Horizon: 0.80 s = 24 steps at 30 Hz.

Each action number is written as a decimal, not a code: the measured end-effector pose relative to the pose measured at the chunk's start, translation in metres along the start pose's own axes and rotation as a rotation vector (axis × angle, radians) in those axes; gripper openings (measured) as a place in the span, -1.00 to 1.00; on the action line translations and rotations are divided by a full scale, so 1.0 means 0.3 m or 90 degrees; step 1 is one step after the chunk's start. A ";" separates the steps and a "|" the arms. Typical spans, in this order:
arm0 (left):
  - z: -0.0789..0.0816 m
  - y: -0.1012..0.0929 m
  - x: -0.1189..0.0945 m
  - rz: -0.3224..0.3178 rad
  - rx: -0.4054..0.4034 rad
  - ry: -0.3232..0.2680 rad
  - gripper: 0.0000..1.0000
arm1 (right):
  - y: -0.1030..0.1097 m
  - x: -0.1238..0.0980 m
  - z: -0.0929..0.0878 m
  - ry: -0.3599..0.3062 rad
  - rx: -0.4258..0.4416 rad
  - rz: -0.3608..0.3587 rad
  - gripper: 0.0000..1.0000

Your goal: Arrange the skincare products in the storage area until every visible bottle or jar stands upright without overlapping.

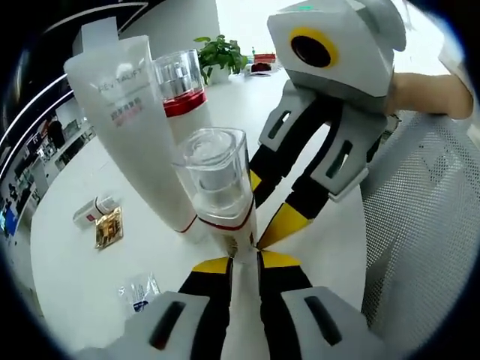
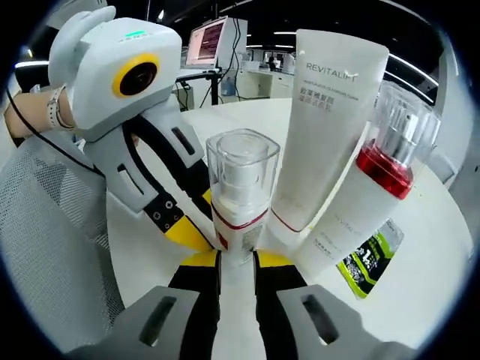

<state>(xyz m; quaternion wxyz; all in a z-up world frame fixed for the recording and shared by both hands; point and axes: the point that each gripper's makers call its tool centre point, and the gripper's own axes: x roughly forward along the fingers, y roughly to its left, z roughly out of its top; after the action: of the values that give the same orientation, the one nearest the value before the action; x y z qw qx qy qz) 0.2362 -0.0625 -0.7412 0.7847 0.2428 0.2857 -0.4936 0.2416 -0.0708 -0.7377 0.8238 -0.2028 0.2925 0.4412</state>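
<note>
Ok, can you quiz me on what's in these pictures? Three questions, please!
1. True or false: the tube lies flat on the table.
2. Pick one: what colour is the band on the tall bottle? A green, B red, C blue.
3. Fill the gap: the left gripper and the right gripper both have their fingers around the small bottle, whose cap is ____.

Key: 1 false, the tube stands up on its cap end. 2 B. 3 clear.
</note>
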 end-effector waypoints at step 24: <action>0.056 0.006 0.069 -0.007 0.013 -0.010 -0.85 | -0.080 -0.023 -0.056 0.032 0.052 -0.045 -0.72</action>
<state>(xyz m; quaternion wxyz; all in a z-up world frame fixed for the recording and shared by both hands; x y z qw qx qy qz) 0.2486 -0.0863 -0.7432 0.7816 0.2457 0.2757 -0.5028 0.2539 -0.0976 -0.7438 0.8388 -0.1902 0.3239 0.3940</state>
